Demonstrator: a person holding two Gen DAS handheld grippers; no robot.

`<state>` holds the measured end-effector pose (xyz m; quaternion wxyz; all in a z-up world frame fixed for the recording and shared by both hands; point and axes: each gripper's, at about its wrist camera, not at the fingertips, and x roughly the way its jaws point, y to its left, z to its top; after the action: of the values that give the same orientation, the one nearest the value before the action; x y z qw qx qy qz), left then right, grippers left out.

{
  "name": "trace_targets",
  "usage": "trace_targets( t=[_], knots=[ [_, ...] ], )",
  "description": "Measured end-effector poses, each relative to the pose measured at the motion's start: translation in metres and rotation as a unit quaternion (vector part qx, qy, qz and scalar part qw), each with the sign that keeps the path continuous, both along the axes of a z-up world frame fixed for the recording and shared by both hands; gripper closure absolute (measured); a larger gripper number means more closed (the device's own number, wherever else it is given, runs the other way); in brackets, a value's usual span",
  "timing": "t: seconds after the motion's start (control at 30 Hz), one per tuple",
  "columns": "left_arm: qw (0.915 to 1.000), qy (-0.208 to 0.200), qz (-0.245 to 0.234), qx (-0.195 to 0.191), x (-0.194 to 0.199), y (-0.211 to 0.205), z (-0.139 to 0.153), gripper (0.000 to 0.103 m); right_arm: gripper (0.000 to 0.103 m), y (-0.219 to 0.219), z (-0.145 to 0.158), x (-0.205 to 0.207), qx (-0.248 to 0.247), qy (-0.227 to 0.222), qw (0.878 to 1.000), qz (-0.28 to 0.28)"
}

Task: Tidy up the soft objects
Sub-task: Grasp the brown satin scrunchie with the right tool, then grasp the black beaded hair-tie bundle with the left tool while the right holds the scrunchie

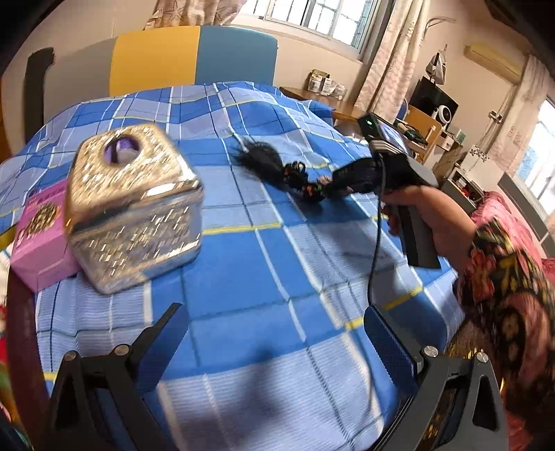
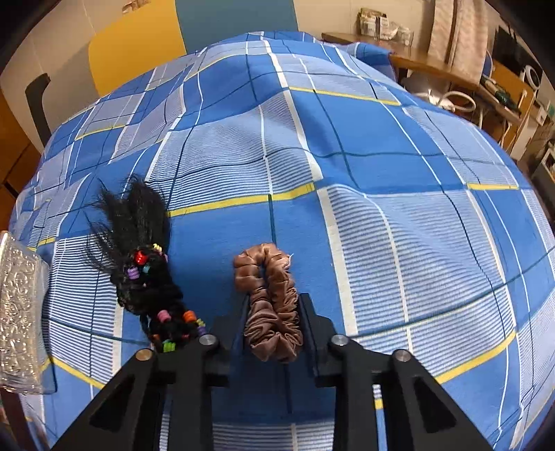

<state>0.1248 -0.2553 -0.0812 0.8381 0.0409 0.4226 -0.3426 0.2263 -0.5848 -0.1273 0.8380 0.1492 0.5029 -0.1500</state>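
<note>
Your right gripper [image 2: 274,312] squeezes the brown scrunchie [image 2: 269,305] at lower centre, lifting it for sorting. Your left gripper [image 1: 274,333] is spread empty over the bed [image 1: 263,249], the silver box [image 1: 133,204] at left likely its home.

A bed covered in a blue, white and yellow checked sheet [image 1: 263,263] stands against a padded grey, yellow and blue headboard [image 1: 156,59]. Daylight enters barred windows [image 1: 319,17] hung with pale patterned curtains [image 1: 392,59]. A cluttered wooden desk [image 2: 433,66] lines the cream wall.

scrunchie [image 2: 272,305] on bedspread [image 2: 399,166], hairpiece [image 2: 145,274] left of it, tin [image 1: 133,204] farther left
</note>
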Motion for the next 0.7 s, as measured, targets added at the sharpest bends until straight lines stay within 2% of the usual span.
trace_targets(
  t=[0.2, 0.33, 0.7],
  knots=[
    [0.9999, 0.016, -0.001, -0.003, 0.022, -0.05, 0.003, 0.001, 0.078, -0.022, 0.012, -0.022, 0.027, -0.019, 0.998, -0.059],
    [0.9994, 0.024, 0.021, 0.016, 0.047, -0.083, 0.0, 0.001, 0.078, -0.037, 0.017, -0.034, 0.031, -0.021, 0.995, -0.098],
    [0.9951, 0.04, 0.069, 0.059, 0.128, -0.163, -0.019, 0.001, 0.078, -0.056, 0.026, -0.041, 0.039, -0.043, 0.988, -0.141]
  ],
)
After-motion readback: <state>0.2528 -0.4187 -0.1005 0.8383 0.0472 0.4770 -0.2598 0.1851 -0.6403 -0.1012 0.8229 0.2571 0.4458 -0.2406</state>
